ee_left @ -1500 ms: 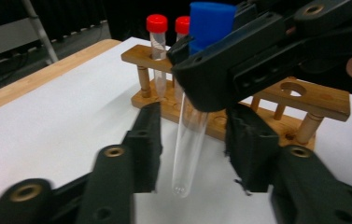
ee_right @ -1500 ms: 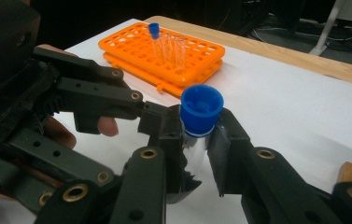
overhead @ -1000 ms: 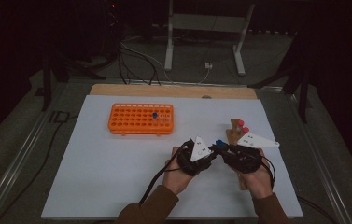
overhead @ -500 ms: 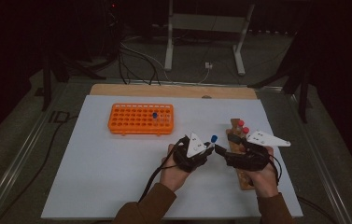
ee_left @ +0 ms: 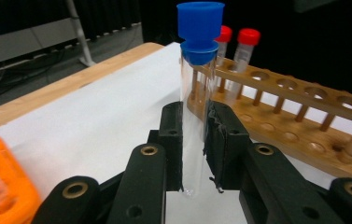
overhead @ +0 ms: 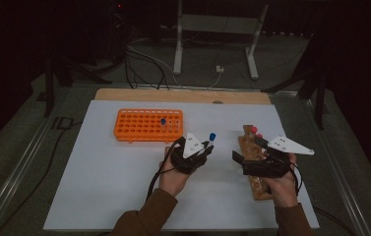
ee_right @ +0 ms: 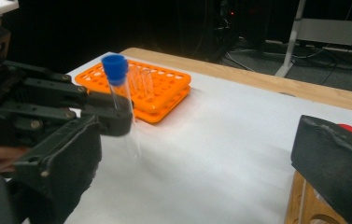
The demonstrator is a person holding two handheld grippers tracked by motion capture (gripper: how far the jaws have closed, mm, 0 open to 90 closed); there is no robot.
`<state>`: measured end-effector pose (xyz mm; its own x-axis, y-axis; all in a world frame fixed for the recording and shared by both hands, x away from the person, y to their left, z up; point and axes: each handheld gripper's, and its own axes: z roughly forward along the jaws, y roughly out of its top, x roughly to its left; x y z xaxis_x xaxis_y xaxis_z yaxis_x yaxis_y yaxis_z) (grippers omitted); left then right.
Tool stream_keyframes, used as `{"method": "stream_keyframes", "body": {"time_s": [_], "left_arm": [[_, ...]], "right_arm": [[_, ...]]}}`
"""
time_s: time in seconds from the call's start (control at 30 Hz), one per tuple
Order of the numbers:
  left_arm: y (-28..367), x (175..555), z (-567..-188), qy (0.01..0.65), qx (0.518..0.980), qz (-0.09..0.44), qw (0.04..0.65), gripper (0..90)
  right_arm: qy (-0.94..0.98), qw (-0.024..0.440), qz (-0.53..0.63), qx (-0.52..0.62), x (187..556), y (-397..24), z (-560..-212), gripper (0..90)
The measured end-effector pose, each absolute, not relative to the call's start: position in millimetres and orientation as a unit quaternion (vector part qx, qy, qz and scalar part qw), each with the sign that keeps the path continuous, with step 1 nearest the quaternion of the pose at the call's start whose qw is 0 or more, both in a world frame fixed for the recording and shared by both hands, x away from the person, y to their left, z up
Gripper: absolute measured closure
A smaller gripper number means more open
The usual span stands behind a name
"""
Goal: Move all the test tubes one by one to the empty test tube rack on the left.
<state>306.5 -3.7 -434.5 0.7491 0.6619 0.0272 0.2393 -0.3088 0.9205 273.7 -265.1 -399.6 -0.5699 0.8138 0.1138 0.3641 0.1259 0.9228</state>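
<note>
My left gripper (overhead: 205, 150) is shut on a clear test tube with a blue cap (overhead: 212, 136), holding it upright above the white mat. In the left gripper view the pads (ee_left: 172, 135) press on the tube (ee_left: 193, 93) low on its glass. My right gripper (overhead: 247, 149) hovers over the wooden rack (overhead: 257, 184); its jaws have just been opening and stand wide with nothing between them. The right gripper view has the right gripper (ee_right: 197, 130) facing the left gripper (ee_right: 113, 116) and its tube (ee_right: 127, 112).
An orange tube rack (overhead: 148, 124) with one blue-capped tube (overhead: 163, 121) lies at the mat's far left. Two red-capped tubes (ee_left: 248, 39) stand at the wooden rack's (ee_left: 281, 116) far end. A wooden board edges the mat (overhead: 99, 187) at the back.
The left gripper has carried the blue-capped tube left and away from the wooden rack. The right gripper's jaws have opened wide and stayed over the rack.
</note>
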Motion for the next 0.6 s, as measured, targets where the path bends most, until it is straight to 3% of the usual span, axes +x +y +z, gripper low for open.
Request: {"method": "stream_keyframes", "body": {"time_s": [0.6], "left_arm": [[52.3,333.5,-428.2,0.351,0.752,0.258,0.495,77.7]], "right_arm": [[0.715,0.222,0.515,0.416,273.8,-267.7,-399.0,0.0]]}}
